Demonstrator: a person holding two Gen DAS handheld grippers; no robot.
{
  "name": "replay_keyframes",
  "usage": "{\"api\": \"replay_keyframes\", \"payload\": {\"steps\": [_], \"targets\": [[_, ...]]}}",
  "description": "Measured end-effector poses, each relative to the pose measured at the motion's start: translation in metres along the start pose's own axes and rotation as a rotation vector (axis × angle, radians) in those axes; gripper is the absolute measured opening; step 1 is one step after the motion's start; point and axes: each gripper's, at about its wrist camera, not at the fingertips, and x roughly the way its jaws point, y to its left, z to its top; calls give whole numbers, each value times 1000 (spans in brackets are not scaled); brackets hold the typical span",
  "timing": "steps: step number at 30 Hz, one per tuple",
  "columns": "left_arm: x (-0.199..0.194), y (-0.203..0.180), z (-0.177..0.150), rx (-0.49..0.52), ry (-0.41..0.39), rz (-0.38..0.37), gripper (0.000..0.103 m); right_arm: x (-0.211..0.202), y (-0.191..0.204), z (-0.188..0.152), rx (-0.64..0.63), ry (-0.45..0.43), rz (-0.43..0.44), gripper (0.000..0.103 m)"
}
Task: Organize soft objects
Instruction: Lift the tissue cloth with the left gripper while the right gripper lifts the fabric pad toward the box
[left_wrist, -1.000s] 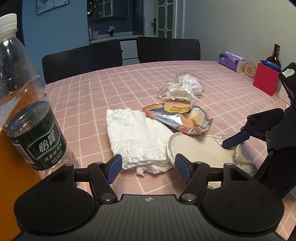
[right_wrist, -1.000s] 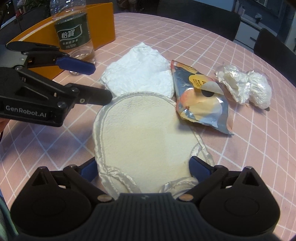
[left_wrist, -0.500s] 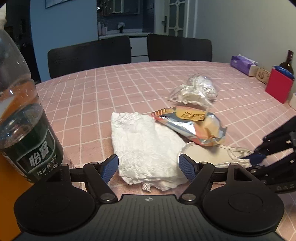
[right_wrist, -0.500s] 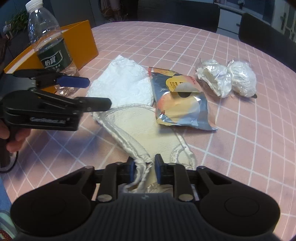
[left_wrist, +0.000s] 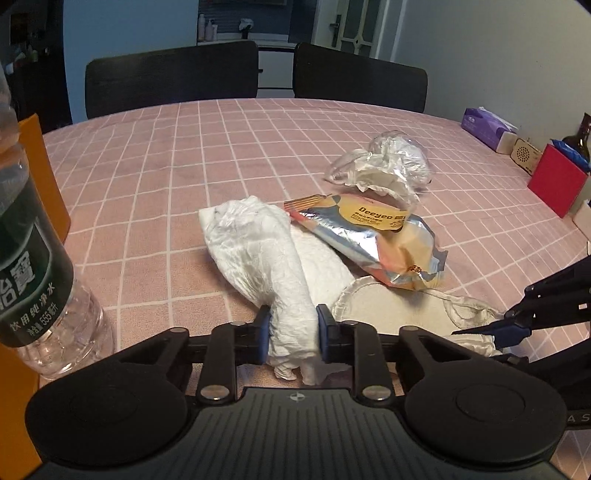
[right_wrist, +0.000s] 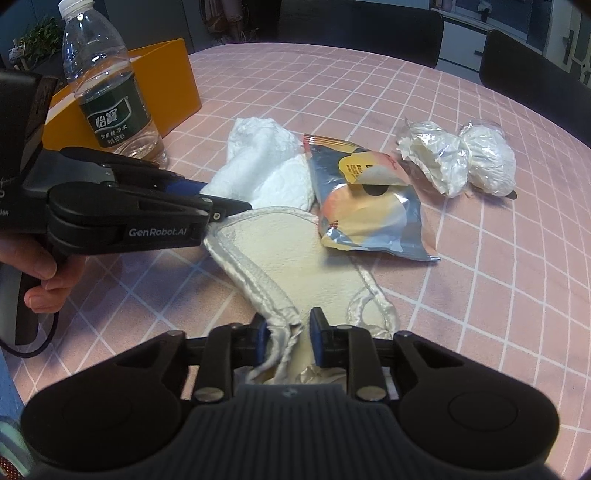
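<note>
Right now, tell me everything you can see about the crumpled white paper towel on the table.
The white paper towel is thin, wrinkled, soft-looking tissue, bunched into a long loose roll lying on the pink checked tablecloth. Its near end sits between the closing jaws of the left hand-held gripper, pads against both sides, a ragged bit poking out behind. The foil snack packet overlaps its far right edge, and the cream fabric pad lies against its near right side.

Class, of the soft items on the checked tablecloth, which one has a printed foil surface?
The foil snack packet, lying between the white crumpled cloth and the clear plastic bundle. It alone is shiny and colour-printed; the cream pad and the others are plain.
</note>
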Motion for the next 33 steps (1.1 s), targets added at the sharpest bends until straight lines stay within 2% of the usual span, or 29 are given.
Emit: {"api": "replay_keyframes", "payload": {"steps": [2,3,4,7,8,14,19,21,23,25,29,31,33], "targets": [[-5,-1,-3,-1,-10,5,24,-1,1,0,-12,-5,-1,45],[-8,-1,-4,1,-13,7,24,-4,3,0,-24,-15,-11,69],[-12,0,-6,-1,-19,12,24,-6,4,1,-39,-29,-25,86],[-23,1,-11,4,-21,9,23,-10,5,2,-99,-47,-47,100],[-25,1,-13,7,-16,6,23,-8,4,2,-115,-41,-71,100],[-39,-4,-23,28,0,-5,23,9,-14,-6,-95,28,-116,100],[-52,-7,-31,24,-9,-18,23,13,-19,-9,-40,13,-91,101],[-58,-7,-35,10,-13,-29,23,13,-19,-8,-29,15,-95,97],[-64,-6,-40,-8,-21,-42,23,11,-22,-7,-9,9,-102,89],[-69,-5,-44,-27,-28,-52,23,6,-27,-7,2,1,-106,75],[-75,-5,-51,-48,-35,-62,23,0,-34,-7,24,-7,-124,57],[-79,-6,-53,-52,-42,-67,23,-2,-31,-7,32,-6,-124,33],[-84,-6,-55,-53,-51,-69,23,-1,-23,-6,19,4,-135,28]]}}
